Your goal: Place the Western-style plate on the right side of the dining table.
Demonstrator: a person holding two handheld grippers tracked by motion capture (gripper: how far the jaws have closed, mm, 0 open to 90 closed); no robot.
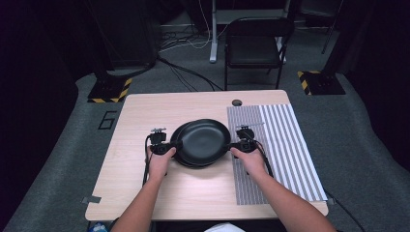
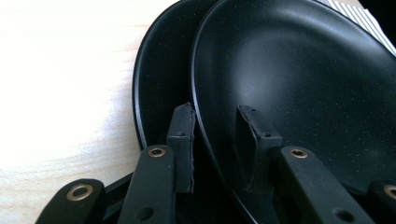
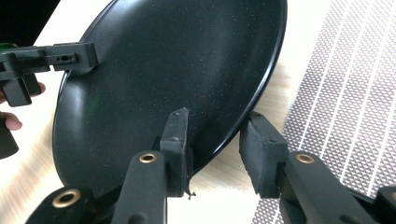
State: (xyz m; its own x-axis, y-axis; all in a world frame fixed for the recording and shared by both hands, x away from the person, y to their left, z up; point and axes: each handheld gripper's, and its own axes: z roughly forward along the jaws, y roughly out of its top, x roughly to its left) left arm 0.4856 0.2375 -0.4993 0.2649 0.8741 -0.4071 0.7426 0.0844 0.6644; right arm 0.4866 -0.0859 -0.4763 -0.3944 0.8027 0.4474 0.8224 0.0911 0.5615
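Note:
Two black plates lie stacked in the middle of the wooden table (image 1: 145, 111). The top plate (image 1: 203, 140) sits shifted right over the lower plate (image 1: 177, 153). My left gripper (image 1: 170, 145) is shut on the top plate's left rim, and my right gripper (image 1: 232, 144) is shut on its right rim. In the left gripper view, one jaw of the left gripper (image 2: 217, 140) sits between the lower plate (image 2: 159, 84) and the top plate (image 2: 303, 84), the other inside the top plate. In the right gripper view, the right gripper (image 3: 217, 140) straddles the plate (image 3: 163, 70) edge, with the left gripper (image 3: 79, 56) on the far rim.
A grey striped placemat (image 1: 280, 145) covers the right part of the table, under my right hand. A small dark round inset (image 1: 236, 102) sits near the far table edge. A black folding chair (image 1: 254, 43) and floor cables stand beyond the table.

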